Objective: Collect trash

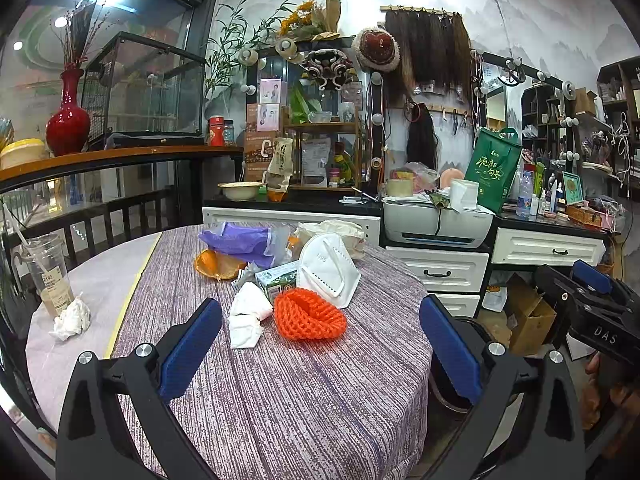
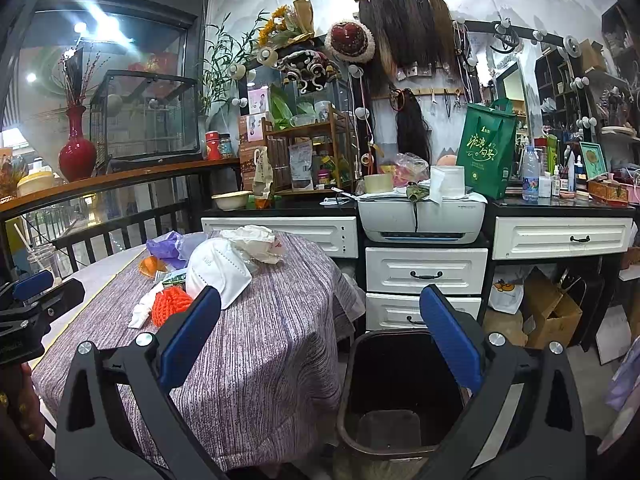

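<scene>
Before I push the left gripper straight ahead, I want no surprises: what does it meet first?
Probably the orange net, lying on the tablecloth dead ahead between the open jaws of the left gripper. The crumpled tissue lies just left of that line. Depth is uncertain.

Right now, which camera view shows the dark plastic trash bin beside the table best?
The right wrist view: the dark plastic trash bin stands on the floor right of the round table, its open mouth and bottom visible between the open right gripper. The left wrist view shows at most a dark sliver behind one finger, so nothing certain.
</scene>
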Demonstrator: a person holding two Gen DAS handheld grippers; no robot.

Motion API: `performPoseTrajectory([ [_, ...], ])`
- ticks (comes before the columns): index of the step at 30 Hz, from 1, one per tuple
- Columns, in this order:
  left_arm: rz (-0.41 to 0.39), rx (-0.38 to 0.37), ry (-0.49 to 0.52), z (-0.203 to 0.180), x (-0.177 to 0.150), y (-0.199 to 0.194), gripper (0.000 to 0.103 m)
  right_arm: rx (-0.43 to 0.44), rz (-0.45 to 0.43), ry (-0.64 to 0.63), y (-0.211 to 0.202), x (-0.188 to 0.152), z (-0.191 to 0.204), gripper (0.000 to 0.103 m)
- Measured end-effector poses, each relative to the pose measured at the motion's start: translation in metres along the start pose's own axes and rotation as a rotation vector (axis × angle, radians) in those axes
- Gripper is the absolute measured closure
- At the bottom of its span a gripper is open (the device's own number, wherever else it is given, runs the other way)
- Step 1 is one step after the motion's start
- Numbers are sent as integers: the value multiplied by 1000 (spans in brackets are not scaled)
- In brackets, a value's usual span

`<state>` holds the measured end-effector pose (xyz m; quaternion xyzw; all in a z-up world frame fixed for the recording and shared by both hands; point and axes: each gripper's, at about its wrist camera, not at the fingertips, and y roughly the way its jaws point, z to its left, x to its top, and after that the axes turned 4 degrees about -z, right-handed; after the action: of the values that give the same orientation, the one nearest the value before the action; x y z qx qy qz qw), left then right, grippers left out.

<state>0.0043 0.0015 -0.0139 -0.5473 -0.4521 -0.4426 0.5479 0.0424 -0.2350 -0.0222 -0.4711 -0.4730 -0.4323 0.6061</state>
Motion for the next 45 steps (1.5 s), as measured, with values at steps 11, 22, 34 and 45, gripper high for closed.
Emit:
performPoseTrajectory([
  [11, 1, 1, 1, 0, 0, 0, 5, 0, 4, 0, 1, -1, 0, 5],
  [22, 2, 0, 0, 0, 0, 0, 5, 0, 4, 1, 2, -1, -1, 5],
  [34, 8, 2, 2, -1, -4, 0, 5, -1, 9, 0, 4, -4, 1, 5],
  [45, 13, -1, 2, -1, -8, 0, 5, -1, 11, -1, 4, -4, 1, 5],
])
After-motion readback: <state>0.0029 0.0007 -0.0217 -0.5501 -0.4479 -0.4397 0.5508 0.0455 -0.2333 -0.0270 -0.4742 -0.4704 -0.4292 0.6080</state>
